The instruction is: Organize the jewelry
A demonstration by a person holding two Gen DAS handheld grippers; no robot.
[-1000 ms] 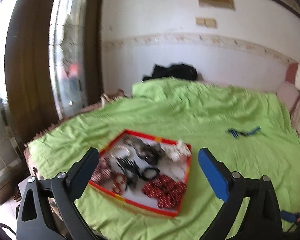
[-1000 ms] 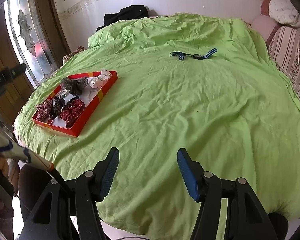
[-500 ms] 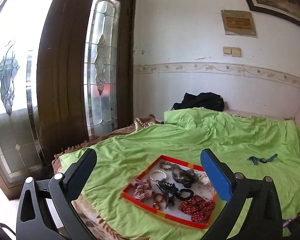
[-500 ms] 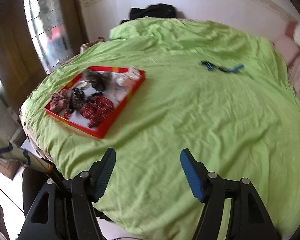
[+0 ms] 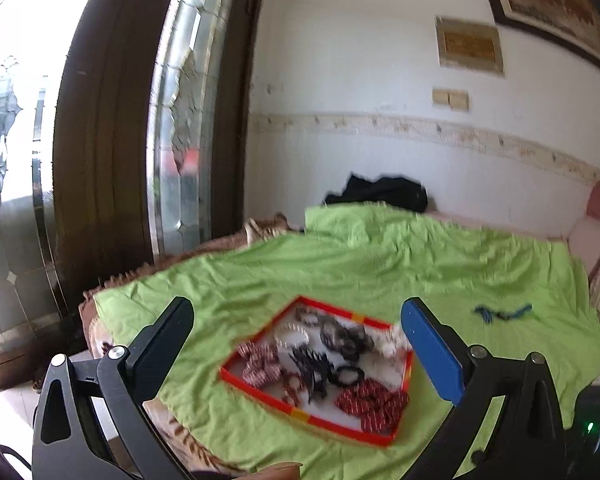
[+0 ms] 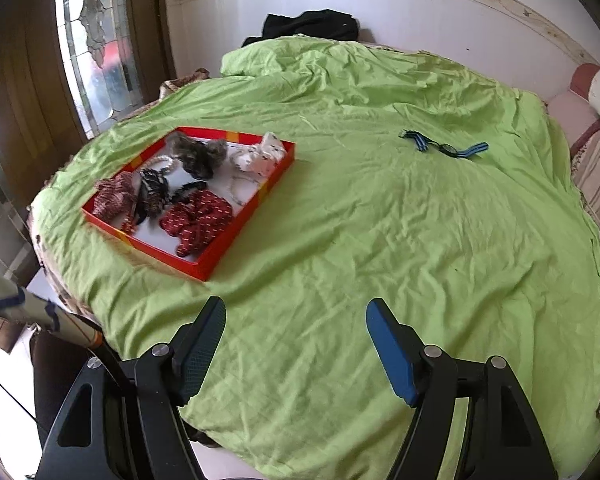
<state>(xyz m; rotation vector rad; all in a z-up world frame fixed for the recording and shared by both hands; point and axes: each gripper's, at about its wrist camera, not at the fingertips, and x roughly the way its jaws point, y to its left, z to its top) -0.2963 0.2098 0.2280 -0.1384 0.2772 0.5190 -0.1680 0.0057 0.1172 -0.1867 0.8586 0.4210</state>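
Though light and limp, the blue striped strap (image 6: 444,146) alone on the green bed (image 6: 380,240), well apart from the red tray (image 6: 244,220), looks easiest pinched at its thin dark middle; its long axis runs left-right. Left gripper (image 5: 296,340) and right gripper (image 6: 296,336) hover with fingers spread, empty.

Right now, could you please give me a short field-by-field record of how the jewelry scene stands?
surface: green bedsheet
container: red tray, on the sheet toward its left side, holding scrunchies and bracelets
red scrunchie: in the tray's near part
white item: in the tray's far right corner
loose item: blue striped strap, on the sheet, apart from the tray
left gripper: open, empty, above the tray
right gripper: open, empty, over bare sheet
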